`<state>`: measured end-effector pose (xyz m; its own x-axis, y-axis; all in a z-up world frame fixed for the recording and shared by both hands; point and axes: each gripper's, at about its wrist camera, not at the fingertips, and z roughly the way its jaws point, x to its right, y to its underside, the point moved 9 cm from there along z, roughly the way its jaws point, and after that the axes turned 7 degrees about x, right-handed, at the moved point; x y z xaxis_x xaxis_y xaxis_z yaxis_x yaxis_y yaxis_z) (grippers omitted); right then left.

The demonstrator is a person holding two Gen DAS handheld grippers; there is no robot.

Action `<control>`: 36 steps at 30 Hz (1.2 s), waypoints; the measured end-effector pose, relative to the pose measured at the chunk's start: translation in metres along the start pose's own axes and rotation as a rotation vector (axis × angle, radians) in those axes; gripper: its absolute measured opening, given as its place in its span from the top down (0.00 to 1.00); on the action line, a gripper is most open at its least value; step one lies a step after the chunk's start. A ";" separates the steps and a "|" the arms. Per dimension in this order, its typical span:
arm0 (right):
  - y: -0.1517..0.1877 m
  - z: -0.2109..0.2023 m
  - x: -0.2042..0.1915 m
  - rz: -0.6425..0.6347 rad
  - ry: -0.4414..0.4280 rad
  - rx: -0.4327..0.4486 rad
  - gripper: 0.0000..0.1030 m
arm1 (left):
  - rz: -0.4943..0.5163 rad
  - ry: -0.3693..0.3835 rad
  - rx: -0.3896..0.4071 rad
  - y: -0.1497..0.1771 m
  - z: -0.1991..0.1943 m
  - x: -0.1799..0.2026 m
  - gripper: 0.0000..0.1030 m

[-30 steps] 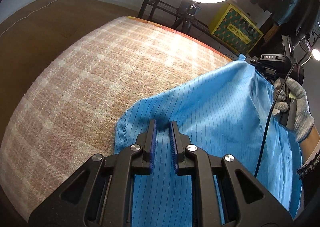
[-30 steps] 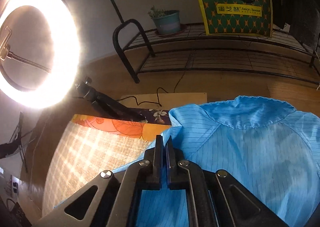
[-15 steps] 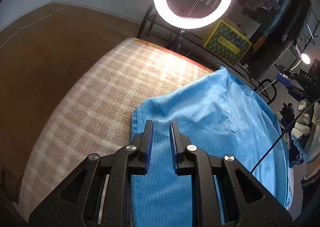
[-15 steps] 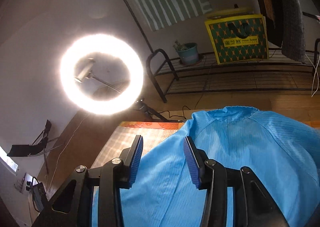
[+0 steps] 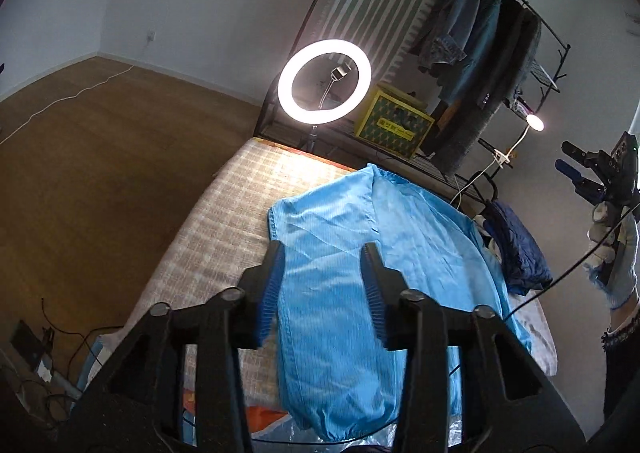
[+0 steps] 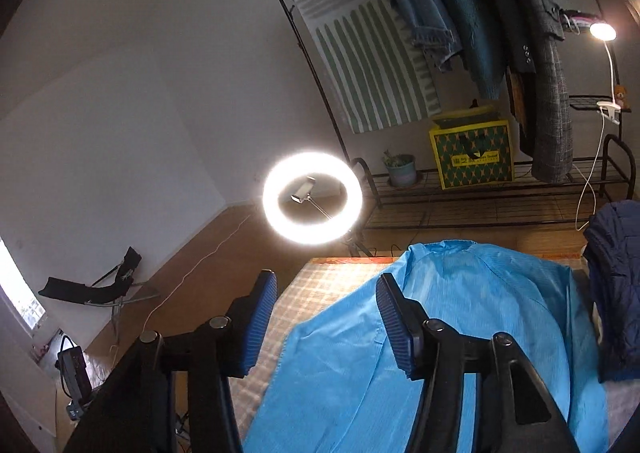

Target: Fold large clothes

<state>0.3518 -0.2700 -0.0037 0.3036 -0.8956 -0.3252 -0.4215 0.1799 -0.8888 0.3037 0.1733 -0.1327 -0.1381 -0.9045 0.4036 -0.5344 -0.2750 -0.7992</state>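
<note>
Where a second ago both grippers sat low on the cloth, pinching it, both now stand high above it with nothing between their fingers. The left gripper has just been opening; its jaws are released, well apart, and only show the blue garment far below through the gap. The right gripper has likewise just been opening and is released, its blue pads spread wide and empty. In the left view it appears again at three o'clock, held by a gloved hand, cut off by the frame edge.

Earlier the garment filled the lower frames; now it lies flat and whole on the checked mat, folded lengthwise with one long edge toward nine o'clock and the collar toward twelve. Its near hem is partly hidden behind the left gripper's arms. A dark blue bundle lies beside it at three o'clock, partly out of frame, too crumpled to tell what it is.

Beyond the mat at twelve o'clock, the ring light glares, washing out its centre. Farther back stand a yellow box and a rack of hanging clothes.
</note>
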 end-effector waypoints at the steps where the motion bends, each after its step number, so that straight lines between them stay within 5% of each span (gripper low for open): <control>1: 0.003 -0.012 -0.007 -0.002 0.000 0.000 0.45 | -0.003 0.011 0.000 0.005 -0.008 0.000 0.55; 7: 0.035 -0.074 -0.054 -0.067 -0.010 -0.014 0.43 | -0.114 0.082 -0.068 0.052 -0.024 -0.015 0.49; 13: 0.065 -0.091 -0.084 -0.100 -0.055 -0.039 0.36 | -0.304 0.099 -0.155 0.103 -0.012 -0.039 0.49; 24: 0.144 -0.042 -0.098 -0.081 -0.191 -0.139 0.21 | -0.368 0.015 -0.172 0.161 0.005 -0.040 0.48; 36: 0.249 0.041 -0.093 -0.120 -0.299 -0.323 0.21 | -0.504 -0.001 -0.290 0.254 0.066 -0.067 0.42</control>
<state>0.2534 -0.1248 -0.2083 0.5800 -0.7369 -0.3473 -0.5990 -0.0967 -0.7949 0.2326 0.1428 -0.3921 0.1931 -0.6854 0.7021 -0.7406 -0.5712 -0.3539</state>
